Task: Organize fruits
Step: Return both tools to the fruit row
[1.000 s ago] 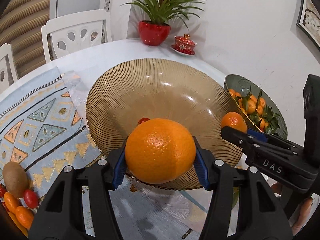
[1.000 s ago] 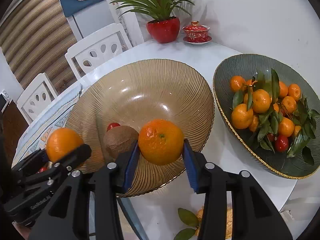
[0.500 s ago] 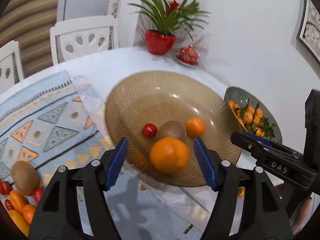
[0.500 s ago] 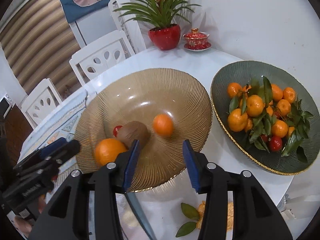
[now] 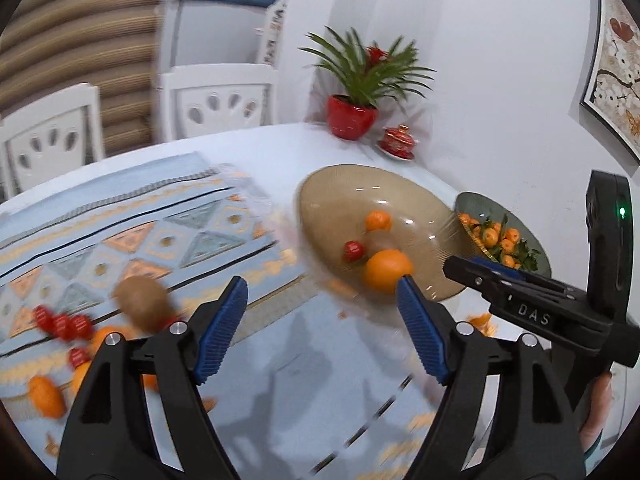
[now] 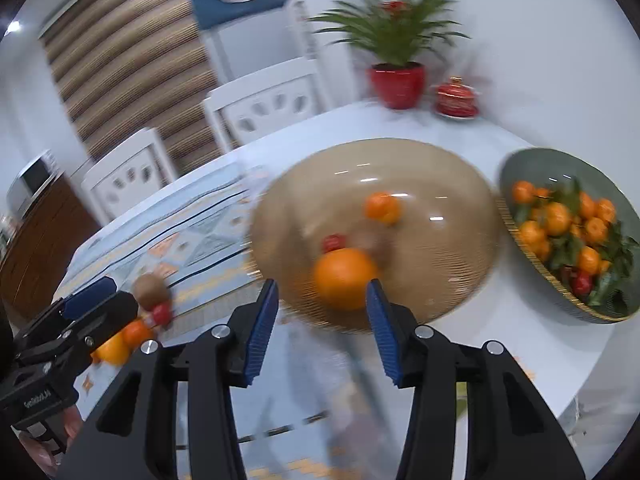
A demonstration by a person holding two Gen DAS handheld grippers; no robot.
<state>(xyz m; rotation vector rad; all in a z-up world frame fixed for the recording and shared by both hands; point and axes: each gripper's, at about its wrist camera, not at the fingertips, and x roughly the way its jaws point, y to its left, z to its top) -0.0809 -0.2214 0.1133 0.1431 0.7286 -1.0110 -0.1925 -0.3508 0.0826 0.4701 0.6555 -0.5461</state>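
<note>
White bench under a patterned cloth (image 5: 120, 240) fills both my views, blurred. Nearest, my left gripper (image 5: 320, 320) has its fingers spread, holding nothing; my right gripper (image 6: 320, 324) is likewise spread and empty. At lower left of the left view, a kiwi (image 5: 140, 300) and small fruits lie on the cloth. Beyond, mid-frame, the amber bowl (image 6: 440, 168) holds the big orange (image 6: 344, 278), a tangerine (image 6: 382, 208) and a tomato (image 6: 334, 242). Further right sits the green bowl (image 6: 532, 168) of tangerines.

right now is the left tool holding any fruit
No, the left tool is open and empty; the big orange lies in the glass bowl.
</note>
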